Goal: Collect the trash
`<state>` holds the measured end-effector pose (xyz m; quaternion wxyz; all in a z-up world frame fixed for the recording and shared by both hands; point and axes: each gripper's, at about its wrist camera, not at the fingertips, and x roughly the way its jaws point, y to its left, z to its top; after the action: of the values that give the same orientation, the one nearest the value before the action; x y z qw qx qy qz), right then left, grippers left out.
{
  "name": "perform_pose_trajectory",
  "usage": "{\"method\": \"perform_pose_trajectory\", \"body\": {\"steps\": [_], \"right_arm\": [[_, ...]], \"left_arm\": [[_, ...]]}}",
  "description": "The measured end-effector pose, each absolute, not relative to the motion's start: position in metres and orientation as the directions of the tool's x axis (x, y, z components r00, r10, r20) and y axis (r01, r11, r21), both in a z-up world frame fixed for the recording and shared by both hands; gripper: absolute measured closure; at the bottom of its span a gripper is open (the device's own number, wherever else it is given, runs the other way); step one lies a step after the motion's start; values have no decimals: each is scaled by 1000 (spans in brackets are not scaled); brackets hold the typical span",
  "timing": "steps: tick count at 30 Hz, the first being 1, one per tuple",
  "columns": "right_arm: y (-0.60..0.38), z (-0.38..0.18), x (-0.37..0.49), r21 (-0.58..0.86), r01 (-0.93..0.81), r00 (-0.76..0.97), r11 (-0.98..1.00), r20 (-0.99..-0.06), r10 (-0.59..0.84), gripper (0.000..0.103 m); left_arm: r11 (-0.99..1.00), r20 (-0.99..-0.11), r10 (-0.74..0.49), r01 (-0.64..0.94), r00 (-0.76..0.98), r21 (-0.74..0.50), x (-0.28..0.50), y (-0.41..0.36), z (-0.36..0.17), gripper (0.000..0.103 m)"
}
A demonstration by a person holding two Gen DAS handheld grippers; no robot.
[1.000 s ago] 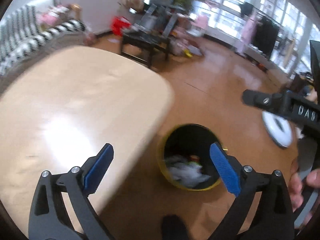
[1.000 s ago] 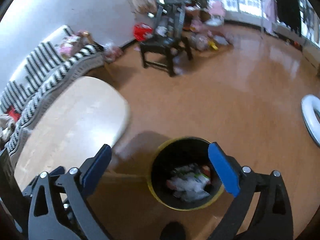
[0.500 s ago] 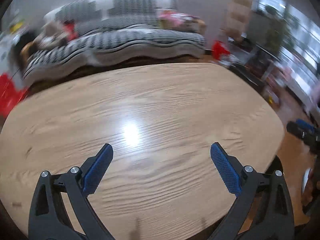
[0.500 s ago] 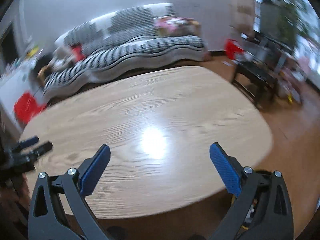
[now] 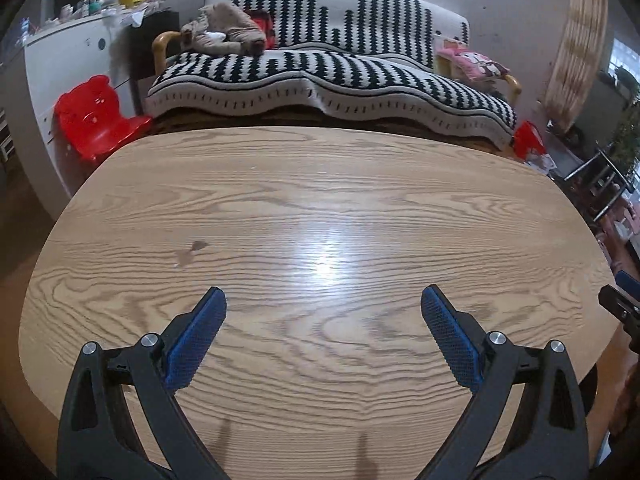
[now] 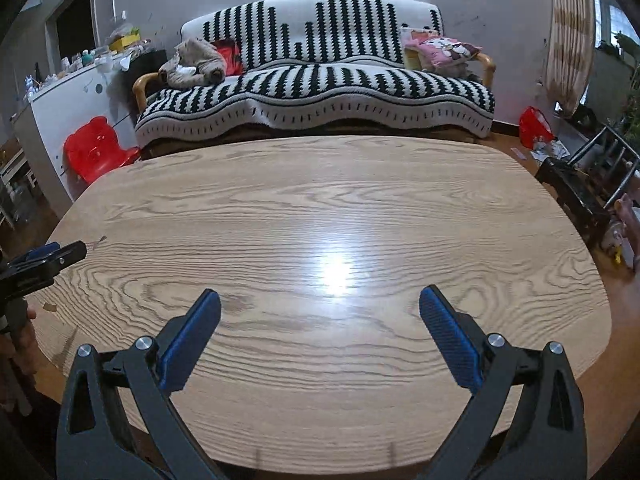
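My left gripper (image 5: 323, 296) is open over the near edge of an oval wooden table (image 5: 320, 200), with nothing between its blue pads. My right gripper (image 6: 320, 296) is open as well and holds nothing, above the same table (image 6: 340, 200). Each gripper shows at the side of the other's view: the right one (image 5: 622, 304) at the table's right end, the left one (image 6: 44, 260) at its left end. A small brown scrap (image 6: 50, 307) lies by the table's left edge. A dark curved shape (image 5: 590, 384), possibly the bin, peeks from under the table's right edge.
Behind the table stands a black-and-white striped sofa (image 5: 328, 72) with a pink cushion (image 6: 444, 50). A red child's chair (image 5: 96, 116) and a white cabinet (image 5: 68, 60) stand at the left. A black chair (image 6: 580, 188) and a red bag (image 6: 534, 126) are at the right.
Both views have swung from the yellow-rimmed bin on the floor up to the table top facing the sofa. Both grippers have stayed open and hold nothing.
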<state>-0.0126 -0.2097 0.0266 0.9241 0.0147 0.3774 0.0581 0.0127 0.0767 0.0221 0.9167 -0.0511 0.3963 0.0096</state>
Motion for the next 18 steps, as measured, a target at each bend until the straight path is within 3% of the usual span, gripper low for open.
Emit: {"method": "perform_pose_trajectory", "body": {"steps": [18], "right_arm": [[-190, 22, -1, 62, -118, 699, 991, -704, 127, 7]], "left_arm": [[996, -737, -12, -55, 675, -67, 17, 78, 17, 8]]}}
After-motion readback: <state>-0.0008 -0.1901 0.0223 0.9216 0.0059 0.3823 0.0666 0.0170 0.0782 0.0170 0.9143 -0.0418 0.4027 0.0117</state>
